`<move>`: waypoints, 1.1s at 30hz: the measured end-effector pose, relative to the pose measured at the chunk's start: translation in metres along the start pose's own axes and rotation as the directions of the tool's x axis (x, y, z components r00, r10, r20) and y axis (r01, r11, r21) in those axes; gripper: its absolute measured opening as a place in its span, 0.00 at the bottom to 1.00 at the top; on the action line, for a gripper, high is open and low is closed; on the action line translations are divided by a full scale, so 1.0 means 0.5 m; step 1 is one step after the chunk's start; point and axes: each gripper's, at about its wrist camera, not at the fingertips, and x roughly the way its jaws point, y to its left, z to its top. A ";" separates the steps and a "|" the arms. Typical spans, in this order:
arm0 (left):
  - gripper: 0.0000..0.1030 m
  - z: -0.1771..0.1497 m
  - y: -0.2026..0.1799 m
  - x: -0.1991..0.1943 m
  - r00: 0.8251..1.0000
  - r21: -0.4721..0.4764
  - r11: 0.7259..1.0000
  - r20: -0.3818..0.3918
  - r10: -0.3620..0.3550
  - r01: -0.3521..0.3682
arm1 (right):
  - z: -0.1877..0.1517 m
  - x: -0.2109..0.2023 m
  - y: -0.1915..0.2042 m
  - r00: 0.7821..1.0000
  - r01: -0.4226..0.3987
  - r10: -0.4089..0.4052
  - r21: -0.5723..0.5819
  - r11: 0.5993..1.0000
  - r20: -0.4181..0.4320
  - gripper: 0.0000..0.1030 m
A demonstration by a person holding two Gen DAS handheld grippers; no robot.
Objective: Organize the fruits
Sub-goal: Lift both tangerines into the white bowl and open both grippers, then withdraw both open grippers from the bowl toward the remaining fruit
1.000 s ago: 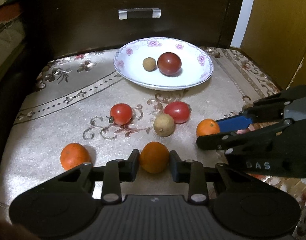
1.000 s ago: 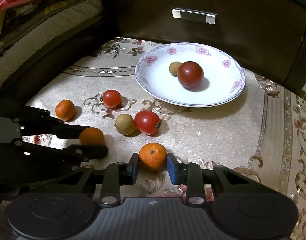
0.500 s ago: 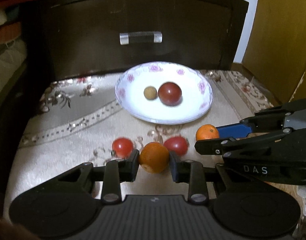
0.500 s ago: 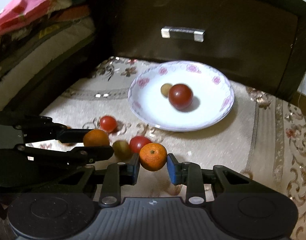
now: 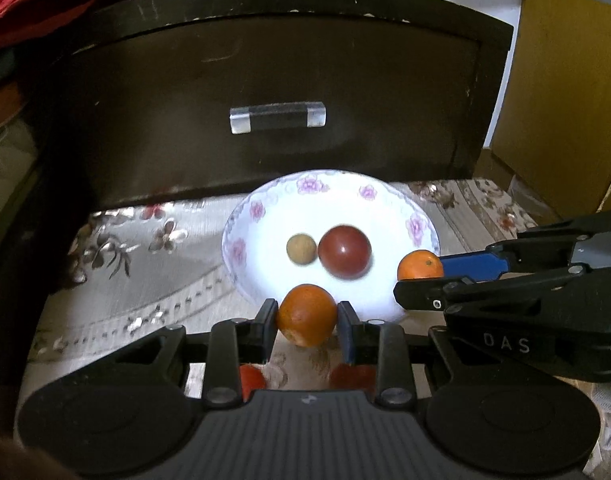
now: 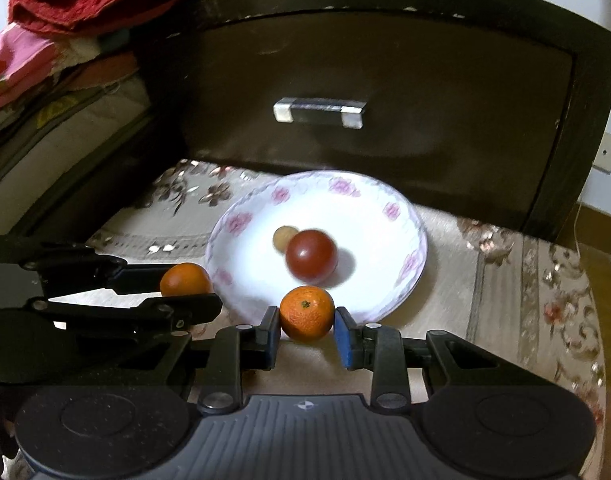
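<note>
My left gripper [image 5: 305,316] is shut on an orange mandarin [image 5: 306,314], held above the near rim of the white flowered plate [image 5: 261,210]. My right gripper [image 6: 307,322] is shut on a second mandarin [image 6: 306,313], also at the plate's [image 6: 389,210] near rim. Each gripper shows in the other's view with its fruit: the right gripper [image 5: 425,280] at right, the left gripper [image 6: 185,288] at left. On the plate lie a dark red tomato [image 5: 344,252] [image 6: 311,256] and a small tan round fruit [image 5: 301,249] [image 6: 283,237]. Two red tomatoes [image 5: 251,378] lie on the cloth beneath my left gripper, mostly hidden.
A dark wooden drawer front [image 5: 277,92] with a clear handle [image 5: 277,119] rises right behind the plate. The patterned cloth [image 6: 545,280] runs out to the right. Folded fabrics [image 6: 45,60] are stacked at left, and a yellow wooden panel [image 5: 565,100] stands at right.
Both grippers have lifted their mandarins off the cloth and carried them forward to the plate's near rim. The loose fruits on the cloth have slid down out of sight.
</note>
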 end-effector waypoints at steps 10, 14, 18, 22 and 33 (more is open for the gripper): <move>0.35 0.010 0.000 0.040 1.000 0.009 1.000 -0.013 0.004 -0.003 | 0.012 0.037 -0.029 1.000 -0.003 0.003 0.015 1.000 -0.006 0.27; 0.35 0.010 0.000 0.049 1.000 0.011 1.000 -0.018 0.002 -0.002 | 0.011 0.046 -0.033 1.000 0.005 -0.005 0.013 1.000 -0.010 0.27; 0.35 0.011 -0.001 0.052 1.000 0.006 1.000 -0.020 0.006 -0.006 | 0.011 0.051 -0.034 1.000 0.010 -0.010 0.008 1.000 -0.007 0.27; 0.35 0.011 -0.001 0.054 1.000 0.000 1.000 -0.025 0.010 -0.010 | 0.011 0.053 -0.036 1.000 0.012 -0.012 0.007 1.000 -0.005 0.29; 0.37 0.015 0.003 0.048 1.000 -0.009 1.000 -0.012 0.021 -0.021 | 0.013 0.045 -0.040 1.000 0.018 -0.018 0.015 1.000 0.018 0.32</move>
